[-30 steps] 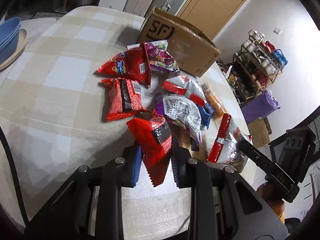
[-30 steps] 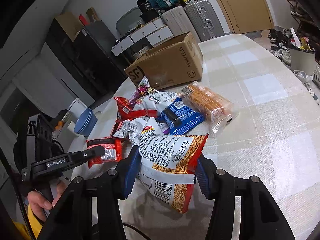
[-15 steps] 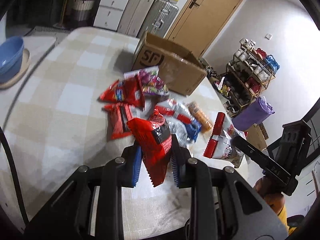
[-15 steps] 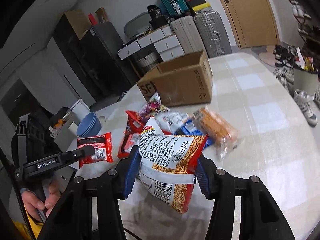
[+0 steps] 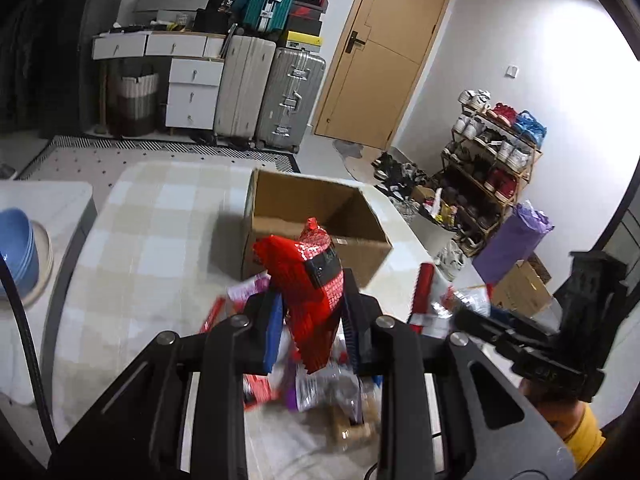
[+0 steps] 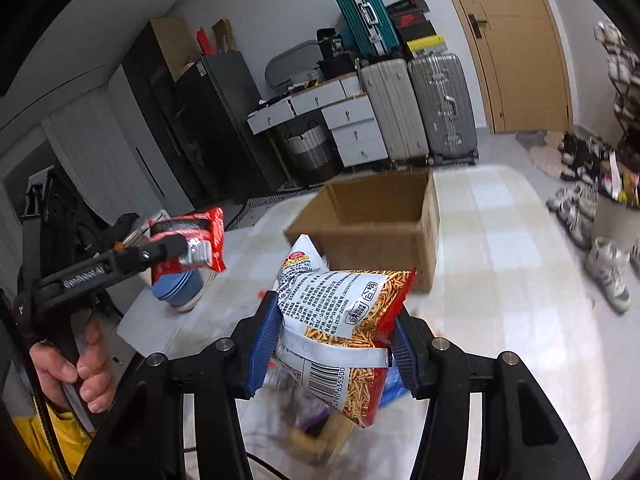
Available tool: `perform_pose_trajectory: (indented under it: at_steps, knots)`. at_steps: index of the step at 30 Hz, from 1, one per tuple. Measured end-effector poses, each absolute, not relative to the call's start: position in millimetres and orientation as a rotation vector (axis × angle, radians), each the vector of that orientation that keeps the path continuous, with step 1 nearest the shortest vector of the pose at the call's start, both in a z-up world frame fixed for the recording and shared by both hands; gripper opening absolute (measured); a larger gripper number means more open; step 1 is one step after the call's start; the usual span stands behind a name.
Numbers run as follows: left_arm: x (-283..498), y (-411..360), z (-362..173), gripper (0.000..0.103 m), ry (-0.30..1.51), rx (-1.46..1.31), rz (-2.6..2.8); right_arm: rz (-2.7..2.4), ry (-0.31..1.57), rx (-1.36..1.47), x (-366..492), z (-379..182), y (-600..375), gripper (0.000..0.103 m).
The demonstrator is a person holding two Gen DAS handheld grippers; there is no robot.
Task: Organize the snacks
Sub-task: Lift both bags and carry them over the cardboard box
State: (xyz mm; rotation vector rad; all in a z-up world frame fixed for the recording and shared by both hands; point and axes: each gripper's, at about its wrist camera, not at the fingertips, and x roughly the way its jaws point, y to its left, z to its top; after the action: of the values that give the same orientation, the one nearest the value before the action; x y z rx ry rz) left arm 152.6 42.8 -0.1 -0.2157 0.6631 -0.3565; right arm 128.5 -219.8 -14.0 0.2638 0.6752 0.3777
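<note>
left gripper (image 5: 310, 326): jaws clamped on a shiny red foil snack packet with a black label band (image 5: 310, 292); packet is off the surface, upright, top corner poking up at 12 o'clock of the jaws. In the right wrist view the same gripper (image 6: 176, 246) sits at 9 o'clock, packet (image 6: 188, 240) in its jaws, a bare hand (image 6: 80, 368) on the handle.
right gripper (image 6: 332, 340): jaws clamped on a white-and-red plastic bag of orange stick snacks with a barcode (image 6: 340, 320); bag is off the surface, tilted, barcode end hanging down at 6 o'clock. In the left wrist view this gripper (image 5: 476, 320) is at 3 o'clock, side-on, jaws' state unreadable there.
brown cardboard box, open top (image 5: 320, 216): on the surface at 12 o'clock of both held packets, beyond them; inside looks bare as far as visible (image 6: 380, 208).
loose snack packets (image 5: 320, 384): blurred heap on the surface below the left jaws at 6 o'clock, kinds not readable.
surface: beige-and-white checked cloth (image 5: 152, 248).
stack of blue bowls (image 5: 16, 248): on a separate white top at 9 o'clock, well apart from the box.
</note>
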Motion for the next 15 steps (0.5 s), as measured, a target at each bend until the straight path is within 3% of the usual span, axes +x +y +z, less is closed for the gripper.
perform_pose_trajectory:
  at_steps: [15]
  knots:
    - [292.2, -2.5, 27.2, 0.022, 0.701, -0.128, -0.309, 0.377, 0.623, 0.248, 247.5, 44.3, -230.8, 0.052]
